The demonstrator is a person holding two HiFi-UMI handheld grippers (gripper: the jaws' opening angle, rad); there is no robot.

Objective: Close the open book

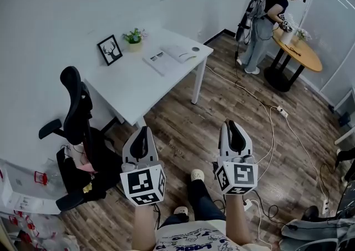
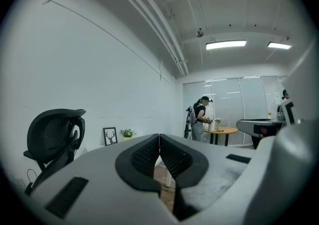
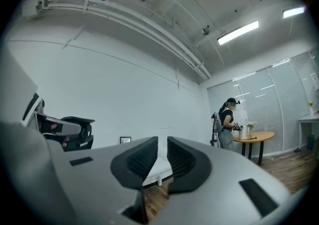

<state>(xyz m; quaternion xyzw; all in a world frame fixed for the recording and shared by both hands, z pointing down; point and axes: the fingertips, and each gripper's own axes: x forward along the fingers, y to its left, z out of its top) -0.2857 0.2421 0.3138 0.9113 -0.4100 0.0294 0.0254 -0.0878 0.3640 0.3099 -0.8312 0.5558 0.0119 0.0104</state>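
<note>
A white rectangular table point(image 1: 127, 86) stands at the far left by the wall. On it lie an open book with white pages point(image 1: 161, 61) towards its right end and a flat pale-grey pad point(image 1: 183, 51) just beyond the book, while a black-framed deer picture point(image 1: 110, 50) and a small green potted plant point(image 1: 133, 38) stand side by side along its far edge. The brown wood-plank floor point(image 1: 188, 127) carries a black mesh office chair point(image 1: 77, 116) at the table's near left, and a white cable point(image 1: 260, 100) with a white power strip point(image 1: 282, 112) to the right.

Walls point(image 1: 66, 5) white, floor point(image 1: 183, 127) wood-plank. White desk point(image 1: 133, 86) stood against the wall, black mesh chair point(image 1: 77, 105) beside it. Round wooden table point(image 1: 308, 55) on a black pedestal stood near a glazed partition point(image 1: 335, 28). Ceiling strip lights point(image 2: 226, 45) were on. Cables point(image 1: 249, 94) lay across the floor.
</note>
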